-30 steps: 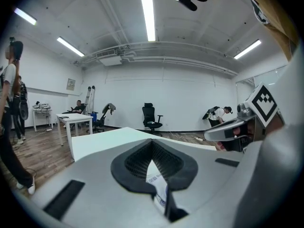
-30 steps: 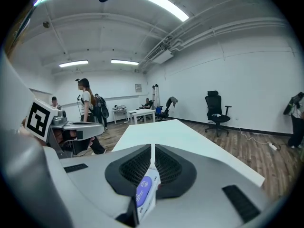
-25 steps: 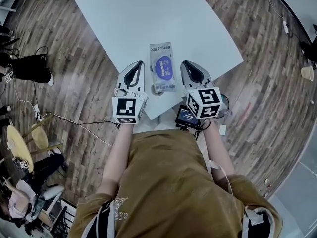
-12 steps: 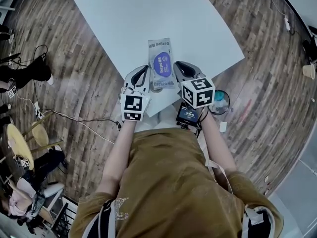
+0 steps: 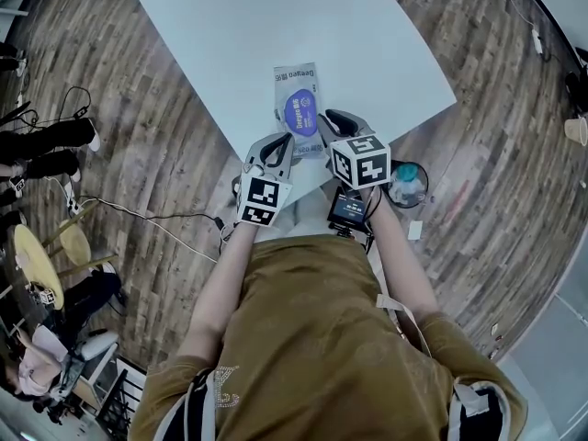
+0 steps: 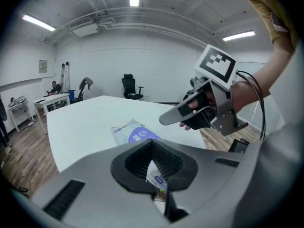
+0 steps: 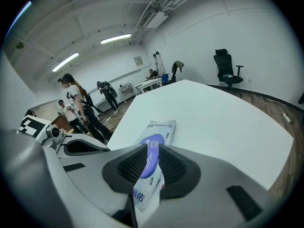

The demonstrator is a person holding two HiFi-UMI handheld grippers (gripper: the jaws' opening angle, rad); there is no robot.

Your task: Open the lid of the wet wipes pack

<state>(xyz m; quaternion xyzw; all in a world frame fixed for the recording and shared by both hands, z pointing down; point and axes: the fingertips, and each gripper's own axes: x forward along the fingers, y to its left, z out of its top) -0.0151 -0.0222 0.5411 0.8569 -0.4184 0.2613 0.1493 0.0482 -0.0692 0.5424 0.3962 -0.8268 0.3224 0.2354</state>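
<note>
The wet wipes pack (image 5: 296,108) lies flat near the white table's (image 5: 230,35) front corner, its purple oval lid (image 5: 301,113) down. My left gripper (image 5: 278,140) hangs over the pack's near left corner, jaws together and holding nothing. My right gripper (image 5: 331,118) sits at the pack's right edge beside the lid, also shut and empty. In the left gripper view the pack (image 6: 135,134) lies ahead past the left gripper (image 6: 152,145), with the right gripper (image 6: 165,120) above it. In the right gripper view the pack (image 7: 159,129) shows beyond the right gripper (image 7: 146,147) and through a thin slit.
The table's near corner (image 5: 292,200) is just under my hands. On the wooden floor stand a small bin (image 5: 406,184) at the right, cables (image 5: 138,214) and stools (image 5: 37,274) at the left. People (image 7: 78,103) stand beyond the table; an office chair (image 7: 226,65) is far back.
Both grippers have moved forward and inward, from either side of the pack's near end to close against it. The pack has stayed where it was on the table.
</note>
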